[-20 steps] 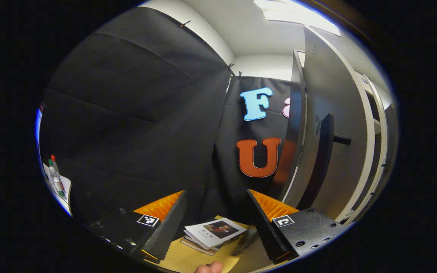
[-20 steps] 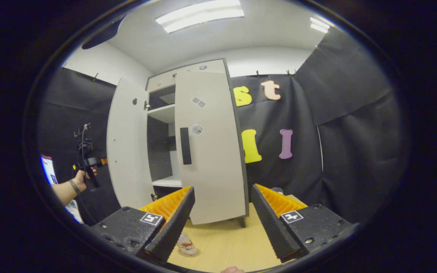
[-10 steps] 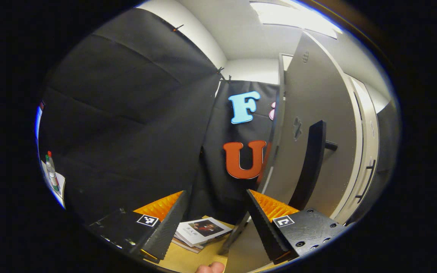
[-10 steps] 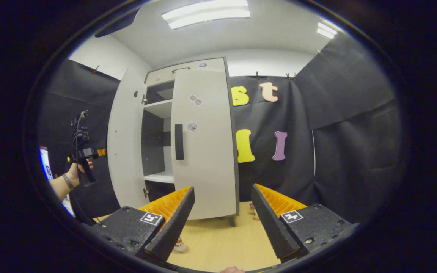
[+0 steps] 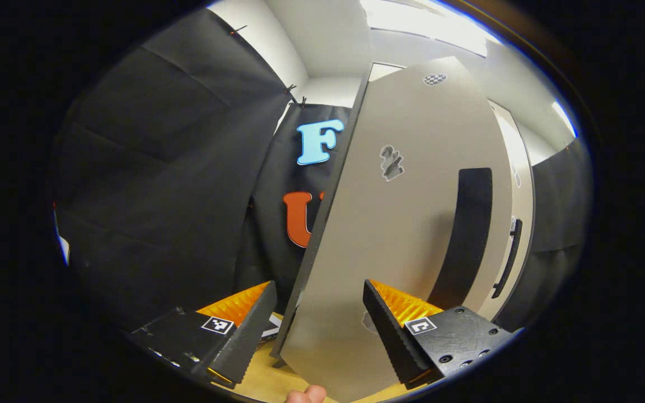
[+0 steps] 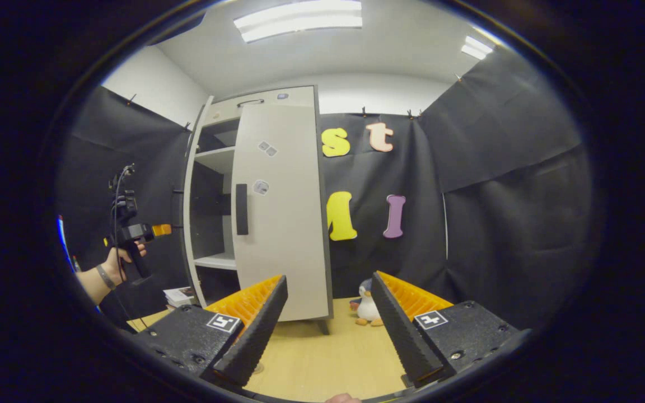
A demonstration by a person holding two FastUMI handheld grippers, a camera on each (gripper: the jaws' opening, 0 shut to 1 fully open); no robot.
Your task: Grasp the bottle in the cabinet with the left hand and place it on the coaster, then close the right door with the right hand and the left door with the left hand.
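My left gripper (image 5: 318, 322) has its fingers spread with nothing between them, aimed level at the outer face of the left door (image 5: 401, 224). That door's edge runs between my fingers, and its dark vertical handle (image 5: 465, 235) stands above my right-side finger. I cannot tell whether either finger touches the panel. Farther off, in the right gripper view, my left hand (image 6: 118, 263) grips that tool upright by its handle, forearm raised, just left of the cabinet (image 6: 255, 207).

My right gripper (image 6: 328, 322) is also spread wide and holds nothing, hovering above the table (image 6: 333, 358), well back from the cabinet. Beyond its fingers the right door (image 6: 280, 212) looks shut, its handle (image 6: 241, 209) near the inner edge. To its left the 2 shelves (image 6: 219, 260) stand exposed. A toy penguin (image 6: 365, 305) sits on the table by the cabinet's right foot. I cannot make out the bottle.
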